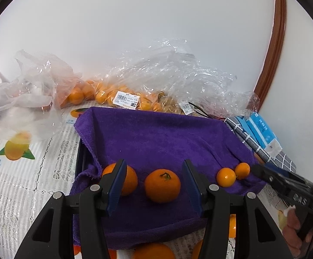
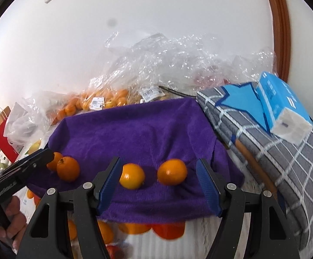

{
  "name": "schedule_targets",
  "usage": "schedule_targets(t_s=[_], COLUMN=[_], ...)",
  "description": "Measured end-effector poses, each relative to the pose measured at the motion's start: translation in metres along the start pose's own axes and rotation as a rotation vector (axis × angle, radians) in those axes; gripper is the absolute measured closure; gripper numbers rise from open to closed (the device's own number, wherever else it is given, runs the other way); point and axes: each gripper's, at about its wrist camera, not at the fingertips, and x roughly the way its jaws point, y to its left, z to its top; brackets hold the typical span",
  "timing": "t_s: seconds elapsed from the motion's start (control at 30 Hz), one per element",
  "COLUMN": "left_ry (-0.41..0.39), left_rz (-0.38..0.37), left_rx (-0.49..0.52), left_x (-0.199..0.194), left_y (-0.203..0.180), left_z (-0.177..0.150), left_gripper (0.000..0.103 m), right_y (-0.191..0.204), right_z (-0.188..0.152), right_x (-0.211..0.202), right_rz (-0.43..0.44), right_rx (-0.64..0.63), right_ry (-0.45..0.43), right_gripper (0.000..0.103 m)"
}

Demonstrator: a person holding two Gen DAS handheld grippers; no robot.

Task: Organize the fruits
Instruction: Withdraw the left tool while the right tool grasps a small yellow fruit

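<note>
Left gripper (image 1: 154, 181) and right gripper (image 2: 158, 179) both hang apart, empty, over oranges (image 1: 162, 185) on purple towel (image 1: 156, 138).

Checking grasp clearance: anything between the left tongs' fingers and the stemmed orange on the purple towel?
Nothing: in the left wrist view, only bare purple towel separates the open left tongs from the stemmed round orange.

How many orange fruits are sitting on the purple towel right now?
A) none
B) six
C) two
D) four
D, four: on the purple towel there are two bigger oranges, one between the left gripper's fingers and one partly behind the left finger, plus two smaller ones side by side near the towel's right edge.
</note>
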Motion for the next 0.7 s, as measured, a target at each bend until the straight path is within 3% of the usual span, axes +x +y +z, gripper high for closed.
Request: schedule_targets(t_s=[0.07,0.27,0.53,0.6,0.7], left_ry=[-0.007,-0.028,-0.039,-0.044,-0.002], left_rz=[0.000,0.006,0.018,0.082,0.082], left_rx=[0.005,0.022,0.004,0.028,0.045], left_x=[-0.002,-0.007,-0.021,-0.029,-0.043], left_y=[-0.001,-0.005,-0.001,-0.003,0.001], left_z=[0.000,-0.002,0.000,-0.001,-0.011], left_gripper=[0.053,0.053,0.053,0.053,0.053], right_y=[0.002,0.007,-0.001,0.000,0.003], right_z=[-0.007,-0.032,-0.055,-0.060,-0.071], right_x=[-0.005,-0.033,-0.069,-0.069,-0.070], right_rz=[0.007,-0.066,-0.111,-0.098,-0.036], right_rx=[-0.002,-0.014,0.074,0.081,0.094], right_ry=[0.021,0.036,0.065,0.092,0.122], right_gripper=[0.038,0.038,0.040,0.041,0.041])
